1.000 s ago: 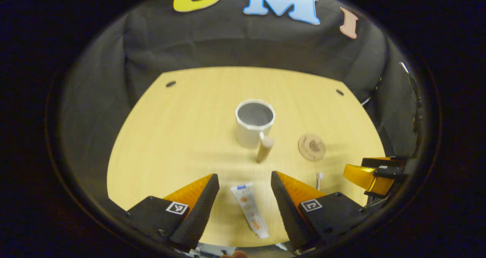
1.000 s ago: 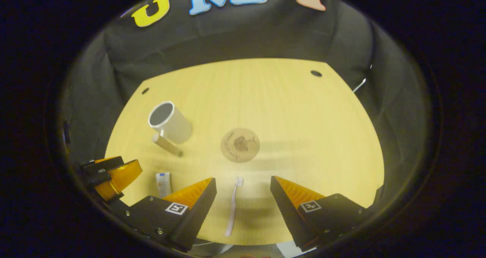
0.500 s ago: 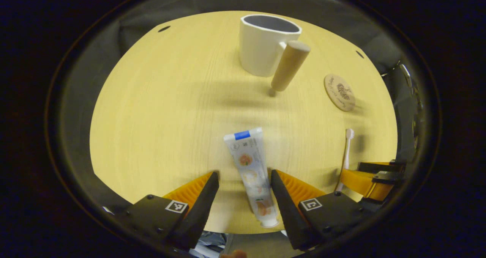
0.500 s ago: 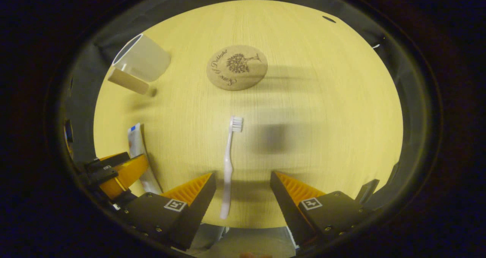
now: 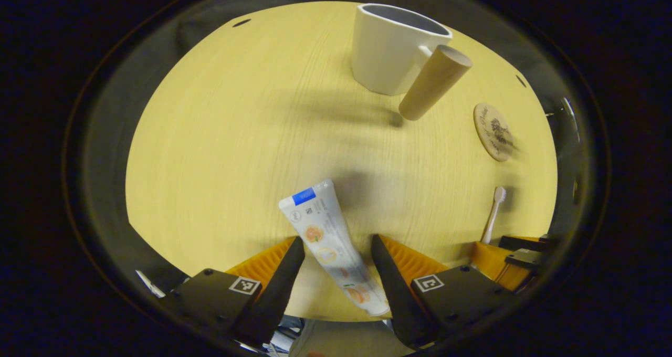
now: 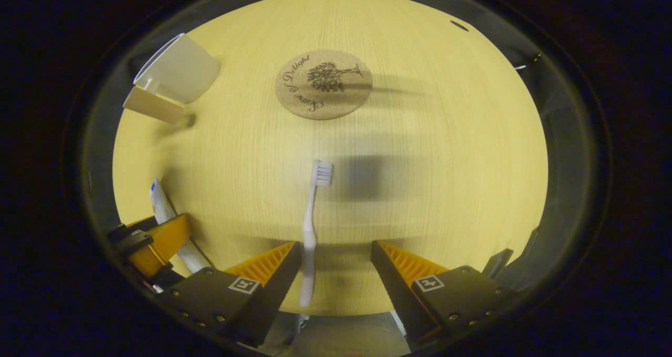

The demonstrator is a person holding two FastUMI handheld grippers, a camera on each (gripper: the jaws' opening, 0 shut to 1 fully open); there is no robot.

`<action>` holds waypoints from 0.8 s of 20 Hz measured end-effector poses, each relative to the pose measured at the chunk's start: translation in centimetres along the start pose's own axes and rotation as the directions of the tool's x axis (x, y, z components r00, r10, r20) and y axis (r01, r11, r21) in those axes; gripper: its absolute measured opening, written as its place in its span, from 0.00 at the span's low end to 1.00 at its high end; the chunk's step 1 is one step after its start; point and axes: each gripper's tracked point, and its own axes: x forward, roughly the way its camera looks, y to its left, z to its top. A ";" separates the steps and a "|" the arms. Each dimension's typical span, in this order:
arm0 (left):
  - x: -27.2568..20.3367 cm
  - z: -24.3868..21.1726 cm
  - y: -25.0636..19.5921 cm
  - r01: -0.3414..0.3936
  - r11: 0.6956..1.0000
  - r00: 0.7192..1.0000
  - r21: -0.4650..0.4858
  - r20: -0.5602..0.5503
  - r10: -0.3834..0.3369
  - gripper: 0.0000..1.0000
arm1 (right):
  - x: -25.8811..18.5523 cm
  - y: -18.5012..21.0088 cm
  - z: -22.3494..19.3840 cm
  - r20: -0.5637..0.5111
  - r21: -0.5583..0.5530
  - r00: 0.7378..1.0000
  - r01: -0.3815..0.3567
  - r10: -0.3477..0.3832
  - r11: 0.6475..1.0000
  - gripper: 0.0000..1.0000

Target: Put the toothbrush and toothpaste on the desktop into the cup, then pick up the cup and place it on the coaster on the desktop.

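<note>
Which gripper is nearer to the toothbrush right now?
Right. The right gripper straddles the toothbrush, whose handle lies by one open finger. The left gripper sits off to the side, around the toothpaste.

The worktop (image 5: 220, 136) lies bare across its left half in the left gripper view, open for a tool to pass. The cup (image 5: 391, 47) with its jutting handle (image 5: 433, 84) stands at the far side, the coaster (image 6: 324, 84) flat beside it with a bare strip between. In the right gripper view, the toothbrush (image 6: 312, 220) lies in the near middle; right of it the worktop is free. The paste (image 5: 328, 244) lies at the near edge.
</note>
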 end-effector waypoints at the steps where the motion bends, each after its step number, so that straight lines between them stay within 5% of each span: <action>1: -0.1 0.0 0.0 0.001 1.000 1.000 0.000 -0.001 -0.001 0.90 | -0.1 0.1 0.1 -0.003 -0.002 1.000 -0.001 0.001 1.000 0.92; 3: -0.1 0.2 -0.5 0.005 1.000 1.000 0.018 -0.005 -0.005 0.87 | -0.1 0.2 0.0 -0.005 -0.015 1.000 0.009 -0.009 1.000 0.89; 4: -0.1 0.0 -0.8 0.003 1.000 1.000 0.027 -0.010 -0.003 0.66 | -0.1 0.1 -0.1 -0.015 -0.049 1.000 0.006 -0.007 0.999 0.81; 5: -0.1 0.0 -1.0 0.001 0.999 1.000 0.032 -0.017 -0.001 0.60 | -0.5 0.1 0.1 -0.008 -0.050 1.000 0.010 -0.010 0.999 0.72; 6: -0.2 -0.1 -1.1 0.004 0.999 1.000 0.041 -0.020 -0.003 0.40 | 0.1 0.1 0.0 -0.006 -0.028 1.000 0.010 -0.010 1.000 0.51; 7: -0.2 -0.2 -1.2 0.000 0.999 1.000 0.036 -0.023 0.000 0.42 | -0.5 0.1 -0.2 -0.010 -0.036 1.000 0.000 -0.001 0.999 0.19; 8: -0.2 0.0 -1.2 0.004 0.999 1.000 0.034 -0.018 -0.004 0.33 | -0.5 -0.1 -0.2 -0.015 -0.048 1.000 -0.006 0.006 0.999 0.19; 9: -0.2 -0.2 -1.2 0.006 0.999 1.000 0.037 -0.021 -0.005 0.34 | -0.4 -0.5 0.1 0.000 -0.033 1.000 0.007 -0.007 0.999 0.19; 10: -0.2 0.0 -1.2 0.006 0.999 1.000 0.033 -0.012 -0.006 0.35 | -0.1 -0.2 0.1 0.007 -0.017 1.000 0.000 0.000 1.000 0.05; 11: -0.3 0.2 -1.2 0.009 1.000 1.000 0.026 -0.006 -0.009 0.25 | -0.4 -0.3 0.2 -0.001 -0.020 1.000 -0.005 0.005 1.000 0.05; 16: -0.5 0.0 -1.1 0.033 0.999 0.999 0.007 -0.010 -0.033 0.27 | -0.2 -0.3 0.2 0.004 -0.027 1.000 -0.006 0.006 1.000 0.05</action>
